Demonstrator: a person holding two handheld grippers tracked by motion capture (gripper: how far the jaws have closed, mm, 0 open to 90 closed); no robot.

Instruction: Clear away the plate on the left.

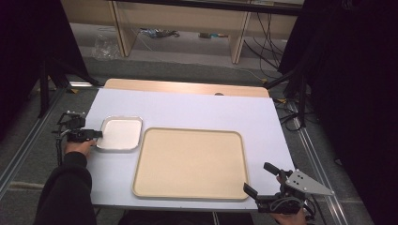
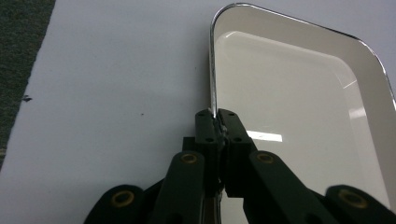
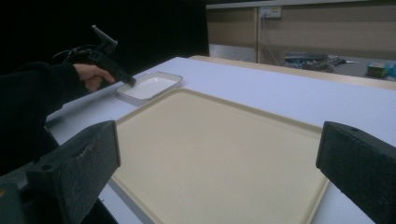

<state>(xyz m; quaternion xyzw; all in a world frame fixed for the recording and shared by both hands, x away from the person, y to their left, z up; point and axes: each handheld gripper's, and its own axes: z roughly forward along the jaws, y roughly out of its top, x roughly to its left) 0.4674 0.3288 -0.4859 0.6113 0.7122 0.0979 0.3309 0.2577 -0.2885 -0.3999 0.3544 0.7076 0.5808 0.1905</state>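
A small white tray with a shiny metal rim [image 1: 123,118] lies at the left of the white table, beside a large beige tray [image 1: 141,161]. My left gripper [image 1: 97,134] is shut on the small tray's left rim [image 2: 212,88]; in the left gripper view its jaws pinch the rim's edge, and the tray holds nothing. My right gripper [image 1: 259,178] hovers open at the table's front right corner, jaws wide apart, facing the beige tray [image 3: 280,130]. From there the small tray [image 3: 161,77] and the left gripper [image 3: 132,82] show farther off.
The white table top [image 1: 197,110] has bare room behind both trays. Wooden shelving legs [image 1: 237,42] and cables [image 1: 267,33] stand on the floor beyond the table. Metal rails [image 1: 28,140] run along both sides.
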